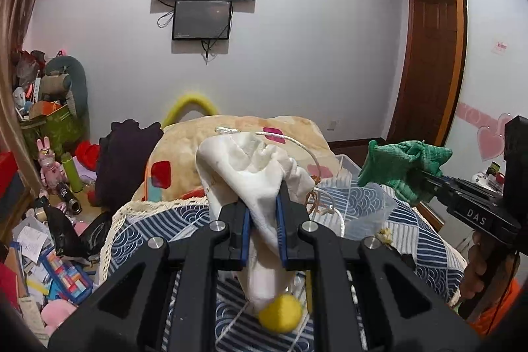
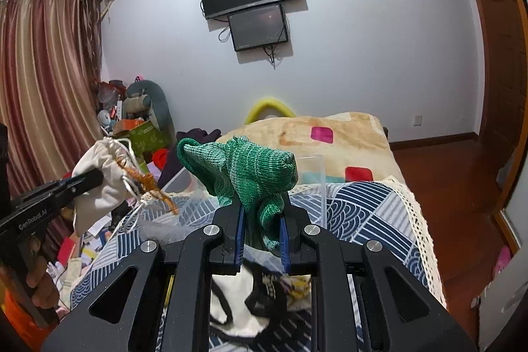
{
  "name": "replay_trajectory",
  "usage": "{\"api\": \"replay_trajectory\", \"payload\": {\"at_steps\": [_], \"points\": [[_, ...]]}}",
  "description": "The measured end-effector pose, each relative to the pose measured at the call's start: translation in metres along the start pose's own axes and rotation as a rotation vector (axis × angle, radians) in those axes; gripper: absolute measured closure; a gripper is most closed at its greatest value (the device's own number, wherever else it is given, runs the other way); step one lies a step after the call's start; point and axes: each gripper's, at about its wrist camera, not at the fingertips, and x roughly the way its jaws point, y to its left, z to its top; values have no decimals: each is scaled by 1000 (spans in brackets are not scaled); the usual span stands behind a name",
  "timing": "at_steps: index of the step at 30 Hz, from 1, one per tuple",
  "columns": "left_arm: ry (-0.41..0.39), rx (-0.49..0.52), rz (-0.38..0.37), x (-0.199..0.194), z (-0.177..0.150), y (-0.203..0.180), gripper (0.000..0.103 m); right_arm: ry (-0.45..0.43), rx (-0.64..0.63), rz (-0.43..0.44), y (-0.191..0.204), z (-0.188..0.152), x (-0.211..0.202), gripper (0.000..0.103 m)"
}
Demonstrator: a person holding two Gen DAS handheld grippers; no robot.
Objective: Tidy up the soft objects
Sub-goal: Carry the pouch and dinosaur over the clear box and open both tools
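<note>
Above the bed [image 2: 369, 200], the left gripper [image 1: 262, 216] pinches a limp white pouch [image 1: 260, 167] mid-cloth, while at three o'clock the right gripper [image 2: 260, 230] squeezes a floppy, light green glove [image 2: 244, 174], best held by bunched folds.

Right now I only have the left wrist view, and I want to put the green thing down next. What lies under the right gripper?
Observer: Directly below the right gripper, a heap of white and black fabric lies on the bed.
Operator: Is the knit sitting deep in the grip?
Observer: Yes. A tail of the green knit piece hangs down past the fingers, and the bulk flops above them.
</note>
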Motion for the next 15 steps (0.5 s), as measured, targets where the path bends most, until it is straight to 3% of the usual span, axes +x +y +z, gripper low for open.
{"api": "replay_trajectory", "payload": {"at_steps": [5,15], "points": [[35,17,18,30,8,-3,90,46,21,22,-3,10,19,88],[202,-5,2,103,0,0,90,152,-1,13,2,8,56,88]]}}
